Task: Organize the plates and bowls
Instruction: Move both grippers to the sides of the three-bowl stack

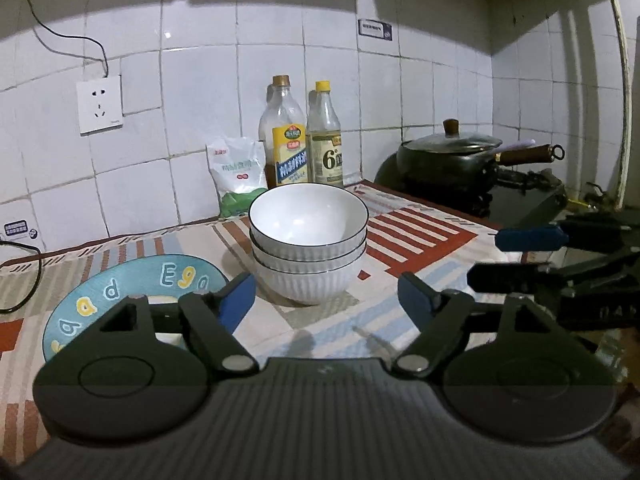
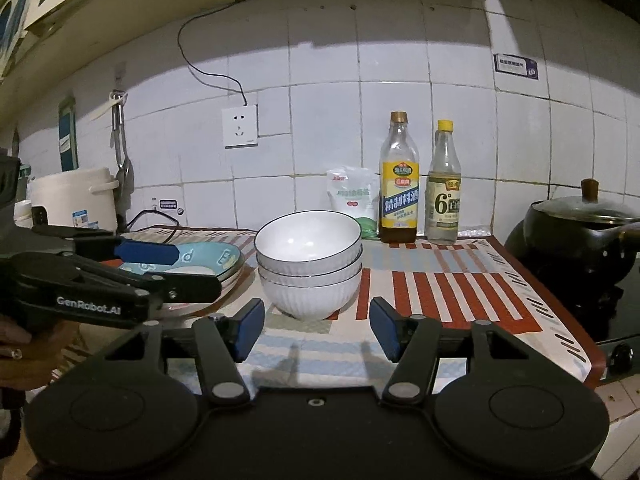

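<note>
Three white bowls [image 1: 308, 240] stand nested in one stack on the bench [image 1: 400, 312], which carries a striped cloth. The stack is upright and stands near the middle of the bench, a little in front of the wall. Left of the bowls lie the plates [image 2: 216, 264], stacked; the top one is blue with letters on its rim. In the right wrist view the plates lie just beside the bowl stack, but I cannot tell if they touch.

The left gripper [image 1: 326, 300] hangs above the bench just before the bowls, with its fingers [image 1: 238, 300] spread wide and nothing between them. Its left finger covers a part of the blue plate in its own view. The right gripper [image 2: 316, 328] is also before the bowls, fingers [image 2: 250, 330] spread, holding nothing. The bowl stack shows in the gap of each gripper, apart from the fingers.

Behind the bowls, against the tiled wall, stand two bottles [image 2: 420, 196] and a white bag [image 2: 352, 196]. A black pot [image 1: 452, 156] with a lid sits on the stove at the right.
</note>
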Motion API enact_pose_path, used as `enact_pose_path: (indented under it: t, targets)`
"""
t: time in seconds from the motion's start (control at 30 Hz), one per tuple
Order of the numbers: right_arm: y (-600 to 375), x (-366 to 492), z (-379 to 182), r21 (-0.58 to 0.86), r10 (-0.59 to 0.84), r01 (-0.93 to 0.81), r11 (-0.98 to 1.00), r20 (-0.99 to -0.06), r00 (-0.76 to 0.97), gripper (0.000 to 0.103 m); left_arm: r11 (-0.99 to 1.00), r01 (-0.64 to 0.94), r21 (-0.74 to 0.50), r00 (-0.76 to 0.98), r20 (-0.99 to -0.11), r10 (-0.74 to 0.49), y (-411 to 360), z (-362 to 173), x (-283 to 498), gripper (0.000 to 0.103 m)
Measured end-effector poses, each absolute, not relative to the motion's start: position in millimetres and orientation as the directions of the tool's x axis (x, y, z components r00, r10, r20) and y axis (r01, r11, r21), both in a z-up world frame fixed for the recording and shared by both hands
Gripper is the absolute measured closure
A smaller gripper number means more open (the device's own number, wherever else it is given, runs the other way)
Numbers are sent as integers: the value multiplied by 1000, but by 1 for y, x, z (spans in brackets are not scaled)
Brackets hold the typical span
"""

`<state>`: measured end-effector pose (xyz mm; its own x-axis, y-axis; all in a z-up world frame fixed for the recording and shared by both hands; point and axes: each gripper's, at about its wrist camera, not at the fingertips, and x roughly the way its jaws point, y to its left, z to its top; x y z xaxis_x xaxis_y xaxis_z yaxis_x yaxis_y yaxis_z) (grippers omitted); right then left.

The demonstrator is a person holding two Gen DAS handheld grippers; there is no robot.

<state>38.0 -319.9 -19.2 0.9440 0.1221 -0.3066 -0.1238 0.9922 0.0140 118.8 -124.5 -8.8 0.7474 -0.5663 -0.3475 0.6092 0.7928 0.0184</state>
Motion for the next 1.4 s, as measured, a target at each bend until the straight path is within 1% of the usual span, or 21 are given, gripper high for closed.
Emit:
enact_pose_path:
  t: [0.1, 0.17, 0.3, 0.37, 0.53, 0.63, 0.73, 0.8, 0.87, 0.97, 1.03, 1.1, 1.17, 1.27, 1.3, 1.4]
  targets:
    - [-316, 38, -24, -14, 106, -116, 993, -305, 947, 38, 803, 595, 30, 760, -345, -550, -126, -14, 116, 21]
    - [-317, 41, -27, -15, 123, -134, 991, -303, 945, 37, 806, 591, 36, 764, -345, -545, -127, -16, 116, 19]
    - [-322, 53, -34, -23, 112, -126, 992, -319, 941, 37, 810, 586, 28, 765, -349, -541, -128, -18, 117, 17]
    - [-323, 55, -35, -40, 112, -131, 991, -317, 942, 37, 811, 585, 30, 766, -348, -540, -128, -19, 116, 13]
    - [-318, 53, -35, -77, 127, -158, 984, -309, 943, 32, 816, 577, 32, 775, -338, -534, -132, -22, 114, 9]
    - [-317, 52, -36, -113, 107, -147, 983, -305, 946, 30, 819, 573, 24, 776, -337, -533, -133, -24, 114, 7]
    - [-321, 53, -36, -133, 89, -132, 982, -290, 953, 25, 821, 570, 18, 779, -330, -533, -136, -25, 114, 4]
    - [-326, 54, -37, -144, 70, -113, 983, -277, 958, 12, 817, 576, 26, 778, -325, -538, -138, -25, 115, 2]
    - [-334, 55, -39, -141, 72, -113, 984, -268, 961, 10, 817, 575, 37, 781, -321, -535, -142, -25, 116, 0]
    - [-346, 60, -41, -134, 75, -112, 985, -252, 965, 9, 822, 568, 34, 788, -313, -531, -148, -25, 117, 0]
    - [-356, 63, -43, -138, 86, -119, 983, -223, 971, 9, 826, 564, 16, 783, -327, -529, -152, -26, 121, 0]
    - [-365, 70, -46, -137, 129, -158, 978, -202, 971, 9, 835, 550, -6, 786, -335, -520, -155, -27, 125, 0]
    - [-372, 82, -49, -117, 163, -195, 974, -239, 957, 9, 841, 540, -40, 781, -349, -518, -159, -27, 130, 0]
    - [-381, 94, -55, -27, 222, -238, 971, -277, 935, 9, 811, 566, -146, 733, -360, -577, -157, -30, 139, 0]
    - [-382, 98, -58, -22, 226, -242, 970, -285, 931, 9, 808, 564, -172, 728, -358, -584, -156, -32, 141, 0]
    - [-373, 104, -69, -93, 227, -262, 961, -278, 933, 8, 821, 547, -164, 747, -345, -568, -158, -36, 146, 0]
